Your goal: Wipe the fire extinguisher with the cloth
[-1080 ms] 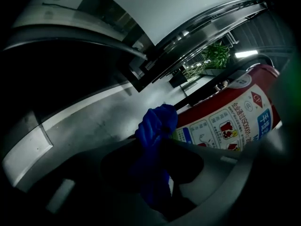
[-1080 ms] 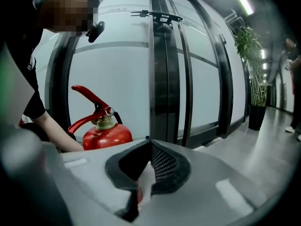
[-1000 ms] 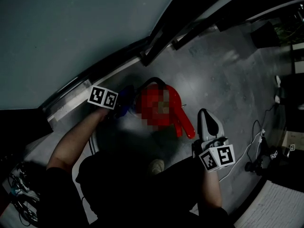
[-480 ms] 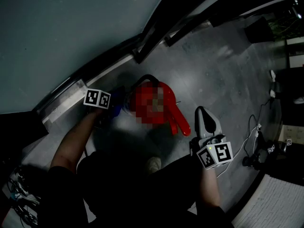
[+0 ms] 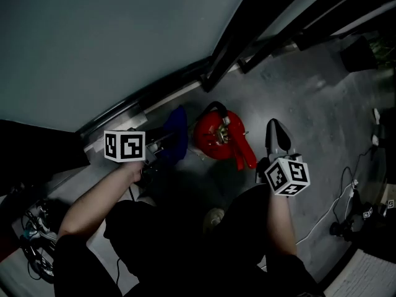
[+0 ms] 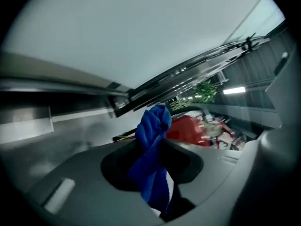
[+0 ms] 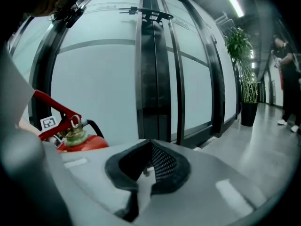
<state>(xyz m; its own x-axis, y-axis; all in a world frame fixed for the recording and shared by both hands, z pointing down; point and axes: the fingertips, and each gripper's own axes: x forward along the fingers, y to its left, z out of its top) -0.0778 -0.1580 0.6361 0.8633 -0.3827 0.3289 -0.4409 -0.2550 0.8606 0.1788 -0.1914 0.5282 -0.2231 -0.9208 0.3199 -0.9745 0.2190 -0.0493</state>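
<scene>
Jaws of the left gripper (image 5: 162,146), in the head view, pinch a blue cloth (image 5: 176,132) that hangs just left of the red fire extinguisher (image 5: 218,135). The fire extinguisher stands on the grey floor (image 5: 297,98) near the foot of a glass wall (image 5: 124,36). Its red lever points toward the right gripper (image 5: 276,132). That gripper hovers just right of the cylinder, apart from it, and is aimed at the wall.

From the left gripper view, the jaws are clamped on the cloth (image 6: 153,145). Its bunched top pokes up past them and its tail hangs down between them. The fire extinguisher (image 6: 188,128) shows directly behind the cloth. Whether the two touch cannot be told.

From the right gripper view, the jaws are pressed together with nothing between them. The fire extinguisher (image 7: 82,142) sits at the left, showing its valve, red lever and black hose, in front of the frosted glass wall (image 7: 103,79) with its dark frame. A potted plant (image 7: 244,65) stands down the corridor at the right, with a person (image 7: 286,79) beyond it.
</scene>
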